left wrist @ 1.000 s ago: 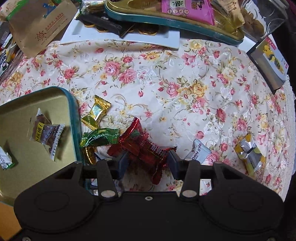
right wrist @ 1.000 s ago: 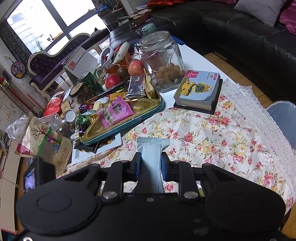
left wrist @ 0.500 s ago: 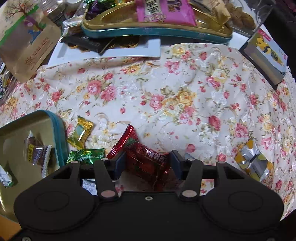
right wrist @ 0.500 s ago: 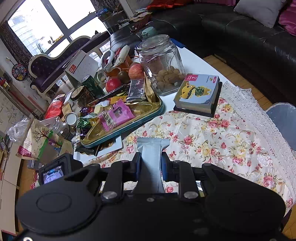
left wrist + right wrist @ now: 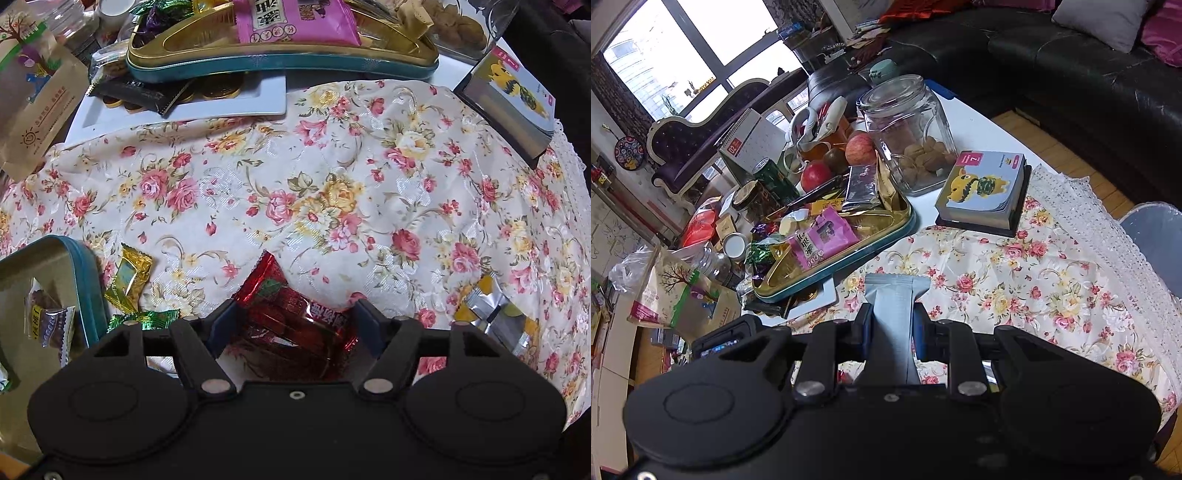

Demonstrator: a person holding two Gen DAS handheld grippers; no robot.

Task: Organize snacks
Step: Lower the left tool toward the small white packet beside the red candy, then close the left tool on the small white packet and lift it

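Note:
Red-wrapped snacks (image 5: 291,317) lie in a small heap on the floral tablecloth (image 5: 332,192). My left gripper (image 5: 295,325) points down over them, its jaws opening wide, the heap between the fingers with no pad pressing on it. A gold candy (image 5: 129,280) and a green candy (image 5: 144,319) lie just left of it. Beside them sits a teal-rimmed gold tin (image 5: 79,280) holding wrapped sweets (image 5: 48,321). My right gripper (image 5: 890,325) is shut on a grey snack packet (image 5: 894,299), held above the cloth.
A full oval snack tin (image 5: 842,240) sits on a white tray (image 5: 221,107) at the back. A glass jar (image 5: 908,136), a small book (image 5: 986,192), fruit and bags crowd the far table. A silver-yellow packet (image 5: 491,314) lies right of my left gripper.
My left gripper moved down over the red snacks and its jaws spread wider. My right gripper kept still with the grey packet.

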